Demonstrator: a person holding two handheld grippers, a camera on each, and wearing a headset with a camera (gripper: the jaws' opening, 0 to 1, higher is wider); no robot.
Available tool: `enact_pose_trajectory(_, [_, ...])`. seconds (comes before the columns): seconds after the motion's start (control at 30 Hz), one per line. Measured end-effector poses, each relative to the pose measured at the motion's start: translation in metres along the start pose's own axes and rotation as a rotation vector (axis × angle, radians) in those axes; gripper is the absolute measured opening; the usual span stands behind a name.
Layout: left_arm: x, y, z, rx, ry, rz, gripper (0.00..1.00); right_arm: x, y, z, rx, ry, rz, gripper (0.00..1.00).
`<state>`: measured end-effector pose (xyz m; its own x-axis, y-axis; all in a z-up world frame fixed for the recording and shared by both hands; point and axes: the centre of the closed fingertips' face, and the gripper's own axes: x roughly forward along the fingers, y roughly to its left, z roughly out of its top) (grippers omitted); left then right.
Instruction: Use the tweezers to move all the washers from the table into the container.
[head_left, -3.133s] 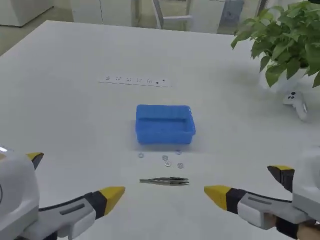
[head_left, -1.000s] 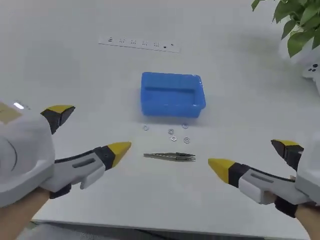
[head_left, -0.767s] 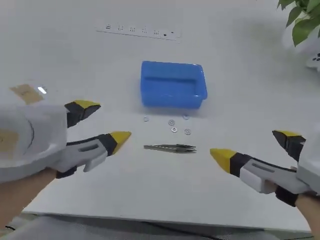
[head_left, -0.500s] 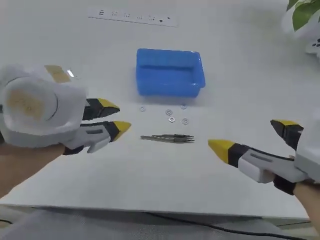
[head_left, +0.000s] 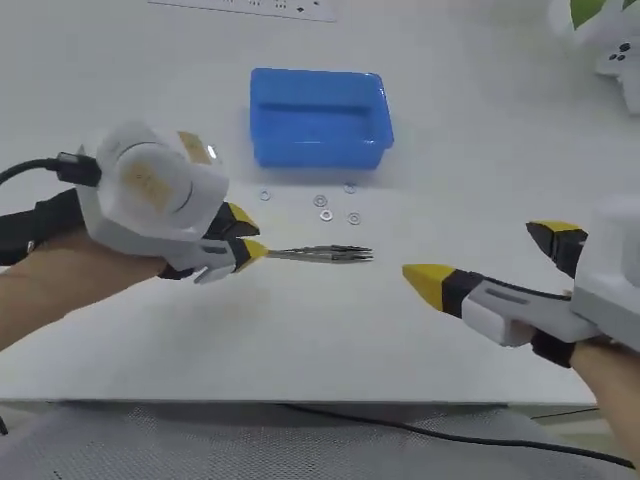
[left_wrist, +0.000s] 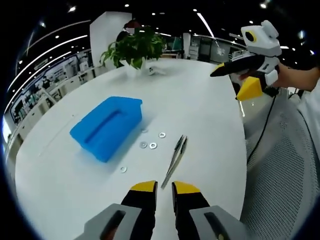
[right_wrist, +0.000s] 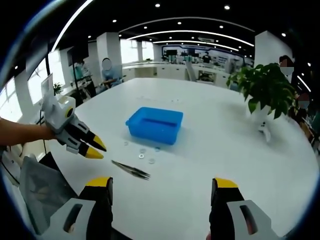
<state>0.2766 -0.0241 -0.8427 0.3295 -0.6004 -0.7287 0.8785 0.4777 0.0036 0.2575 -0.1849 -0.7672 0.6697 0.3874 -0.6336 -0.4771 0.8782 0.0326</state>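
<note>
Counter (head_left: 480, 120), blue container (head_left: 318, 152) on it, looks empty. Change since half a second back: my left hand-held gripper (head_left: 250, 233) has come in from the container's near-left and drawn its jaws down to a narrow slot around the blunt end of the tweezers (head_left: 315, 254). Means pickup is starting; no washer moved yet. Squeeze not made, I judge: slot looks wider than the tool, which lies flat, nearer me than the container. Right hand-held gripper (head_left: 480, 252) spread wide, holding nothing, near-right of container. Washers (head_left: 325, 215) loose between container and tweezers
</note>
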Motion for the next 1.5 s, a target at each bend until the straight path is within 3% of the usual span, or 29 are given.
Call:
enact_pose_trajectory(0.27, [0.022, -0.001, -0.011, 0.016, 0.048, -0.031, 0.05, 0.002, -0.002, -0.002, 0.0, 0.011, -0.003, 0.8])
enact_pose_trajectory(0.53, [0.031, -0.002, -0.015, 0.1, 0.094, -0.06, 0.0, 0.008, -0.002, 0.0, -0.001, 0.018, 0.006, 0.79])
enact_pose_trajectory(0.87, [0.031, -0.005, -0.014, 0.146, 0.096, -0.076, 0.0, 0.014, 0.006, 0.009, -0.023, 0.005, 0.039, 0.79])
enact_pose_trajectory(1.07, [0.019, -0.012, 0.001, 0.112, 0.052, -0.07, 0.0, 0.016, 0.021, 0.014, -0.071, -0.009, 0.105, 0.76])
enact_pose_trajectory(1.23, [0.003, -0.02, 0.017, 0.091, 0.004, -0.064, 0.0, 0.018, 0.035, 0.013, -0.155, 0.007, 0.141, 0.66])
enact_pose_trajectory(1.5, [-0.019, -0.033, 0.042, 0.071, -0.068, -0.067, 0.0, 0.024, 0.065, 0.013, -0.191, 0.0, 0.253, 0.52])
